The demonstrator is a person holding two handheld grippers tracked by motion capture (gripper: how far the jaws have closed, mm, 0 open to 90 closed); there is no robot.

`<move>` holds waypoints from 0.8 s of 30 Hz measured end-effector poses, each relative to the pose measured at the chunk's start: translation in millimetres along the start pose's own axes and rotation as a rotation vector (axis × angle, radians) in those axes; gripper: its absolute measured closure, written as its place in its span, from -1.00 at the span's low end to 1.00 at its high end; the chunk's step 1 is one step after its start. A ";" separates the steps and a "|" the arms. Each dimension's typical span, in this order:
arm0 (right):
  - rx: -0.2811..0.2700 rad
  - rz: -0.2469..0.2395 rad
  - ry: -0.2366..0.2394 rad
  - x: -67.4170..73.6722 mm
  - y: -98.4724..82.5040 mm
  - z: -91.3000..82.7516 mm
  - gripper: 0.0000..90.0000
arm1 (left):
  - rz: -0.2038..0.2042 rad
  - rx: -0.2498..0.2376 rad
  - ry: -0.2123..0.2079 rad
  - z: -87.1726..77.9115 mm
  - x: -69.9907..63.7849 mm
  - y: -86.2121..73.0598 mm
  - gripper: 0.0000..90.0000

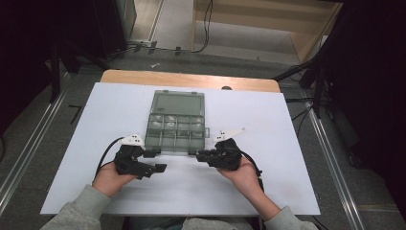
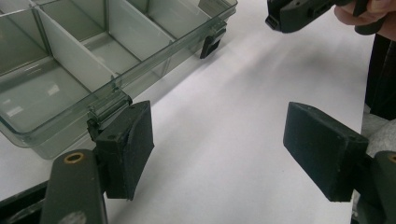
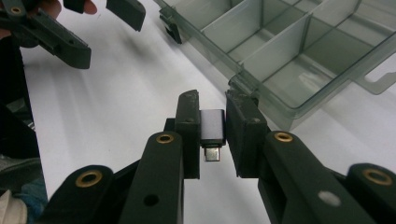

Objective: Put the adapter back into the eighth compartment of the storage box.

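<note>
A clear grey compartment box [image 1: 174,132] lies open on the white table, its lid [image 1: 178,102] folded away from me. My right gripper [image 3: 213,122] is shut on a small silver USB adapter [image 3: 213,128], its plug pointing back toward the camera, just off the box's near right corner [image 3: 243,86]. In the high view that gripper [image 1: 201,154] sits at the box's front edge. My left gripper [image 2: 217,151] stands open with nothing between its pads; one pad [image 2: 133,144] rests against the box's front latch [image 2: 108,108]. It sits at the near left corner [image 1: 154,160] in the high view.
Several compartments [image 1: 176,123] of the box hold small pale parts. The white board [image 1: 201,191] covers a wooden table [image 1: 143,76]. Cables trail from both grippers. Dark stands and cables lie on the floor around the table.
</note>
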State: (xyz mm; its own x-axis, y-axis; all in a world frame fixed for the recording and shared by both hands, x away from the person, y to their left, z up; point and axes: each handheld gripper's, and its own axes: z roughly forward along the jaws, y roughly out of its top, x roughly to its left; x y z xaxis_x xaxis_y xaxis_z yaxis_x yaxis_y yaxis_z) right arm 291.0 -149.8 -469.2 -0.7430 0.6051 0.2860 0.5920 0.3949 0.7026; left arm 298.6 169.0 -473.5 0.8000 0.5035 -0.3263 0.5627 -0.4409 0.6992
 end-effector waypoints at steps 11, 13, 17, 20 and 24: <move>-0.022 0.012 -0.011 -5.0 4.2 -7.1 0.63 | -0.006 -0.005 0.007 -2.0 0.4 -2.1 -0.46; -0.026 0.011 -0.013 -5.9 5.0 -7.7 0.63 | -0.005 -0.004 0.009 -2.6 0.6 -2.5 -0.46; -0.035 0.019 -0.018 -7.4 6.8 -9.0 0.63 | -0.010 -0.009 0.012 -3.7 0.6 -3.6 -0.46; -0.041 0.020 -0.023 -8.5 8.4 -10.1 0.63 | -0.014 -0.013 0.011 -4.6 0.9 -4.4 -0.46; -0.045 0.021 -0.029 -9.9 10.8 -10.9 0.63 | -0.016 -0.016 0.018 -5.8 1.1 -5.5 -0.46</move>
State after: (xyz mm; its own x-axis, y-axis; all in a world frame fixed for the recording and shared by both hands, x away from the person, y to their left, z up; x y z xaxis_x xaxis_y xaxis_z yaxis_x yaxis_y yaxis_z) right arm 301.3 -159.0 -457.3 -0.7209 0.6331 0.2819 0.5919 0.3508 0.7257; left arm 295.2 176.3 -474.0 0.7868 0.5240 -0.3260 0.5719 -0.4205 0.7043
